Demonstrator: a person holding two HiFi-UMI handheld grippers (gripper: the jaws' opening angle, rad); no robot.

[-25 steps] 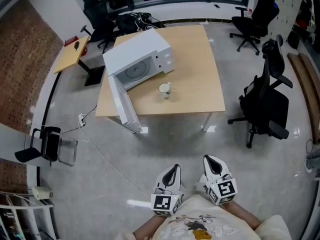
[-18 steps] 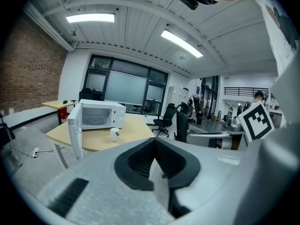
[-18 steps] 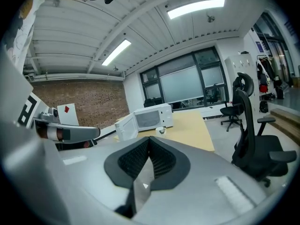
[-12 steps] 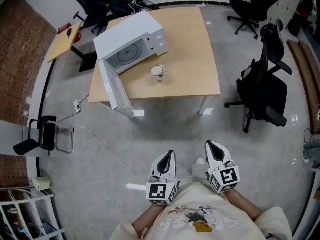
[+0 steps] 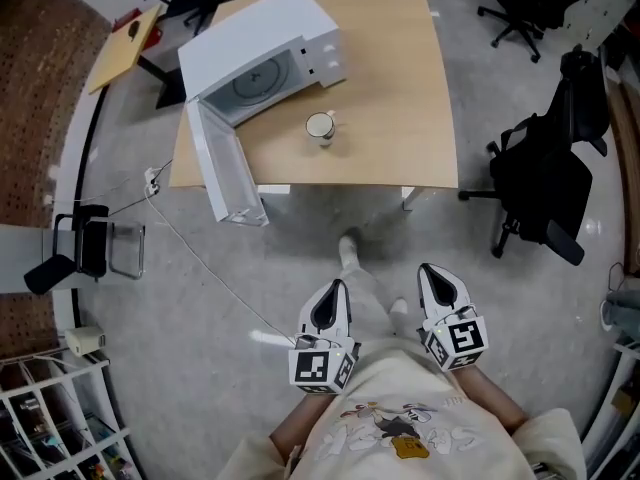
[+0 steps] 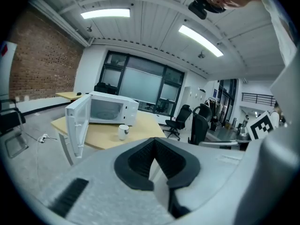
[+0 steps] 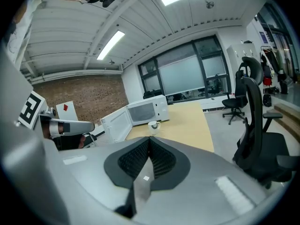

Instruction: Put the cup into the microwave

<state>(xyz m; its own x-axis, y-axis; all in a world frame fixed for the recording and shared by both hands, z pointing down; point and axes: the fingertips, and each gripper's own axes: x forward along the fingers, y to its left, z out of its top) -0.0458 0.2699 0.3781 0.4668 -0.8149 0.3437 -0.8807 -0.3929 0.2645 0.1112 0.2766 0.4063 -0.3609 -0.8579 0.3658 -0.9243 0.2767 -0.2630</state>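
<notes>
A white cup stands on the wooden table, just right of the white microwave, whose door hangs wide open over the table's near-left edge. The cup and microwave also show far off in the left gripper view, and the cup and microwave in the right gripper view. My left gripper and right gripper are held close to the person's body, over the floor well short of the table. Both are shut and empty.
Black office chairs stand right of the table. A cable runs across the floor from a power strip at the left. A small chair and a shelf are at the far left. The person's foot is forward.
The table, microwave and cup have come nearer in the head view as the person steps toward them. Both grippers travelled along and stayed shut.
</notes>
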